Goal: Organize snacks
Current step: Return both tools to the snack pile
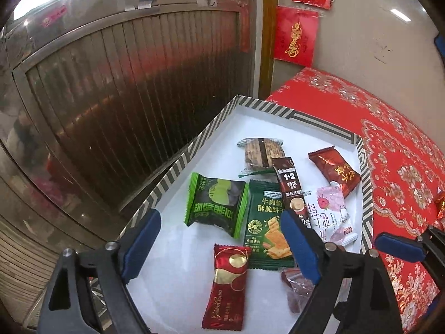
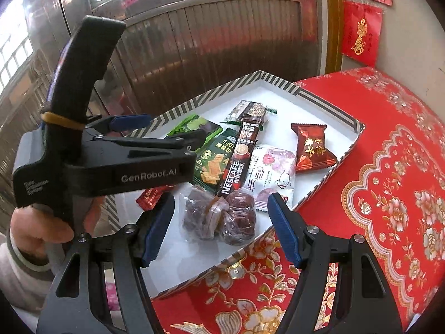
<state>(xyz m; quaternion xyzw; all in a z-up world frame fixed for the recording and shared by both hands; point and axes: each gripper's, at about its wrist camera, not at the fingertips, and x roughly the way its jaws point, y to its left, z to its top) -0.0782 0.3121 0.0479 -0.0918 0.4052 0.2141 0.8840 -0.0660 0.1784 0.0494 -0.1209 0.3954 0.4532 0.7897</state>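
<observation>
A white tray with a striped rim (image 1: 194,144) (image 2: 319,97) holds several snack packets. My left gripper (image 1: 219,245) hangs open over its near end, above a red gold-print packet (image 1: 228,286) that lies flat on the tray. Ahead lie a bright green packet (image 1: 217,203), a dark green cracker packet (image 1: 267,222), a Nescafe stick (image 1: 292,189) and a brown-red packet (image 1: 335,171). My right gripper (image 2: 221,229) is open at the tray's near edge. A clear bag of dark sweets (image 2: 219,217) rests between its blue pads (image 2: 158,228), untouched. The left gripper (image 2: 167,130) shows at the left of the right wrist view.
The tray sits on a red floral tablecloth (image 2: 389,194), at the table's left edge. A ribbed metal door (image 1: 125,97) stands behind it. Red envelopes (image 1: 296,36) hang on the wall. A hand (image 2: 41,231) in a pale sleeve holds the left gripper's handle.
</observation>
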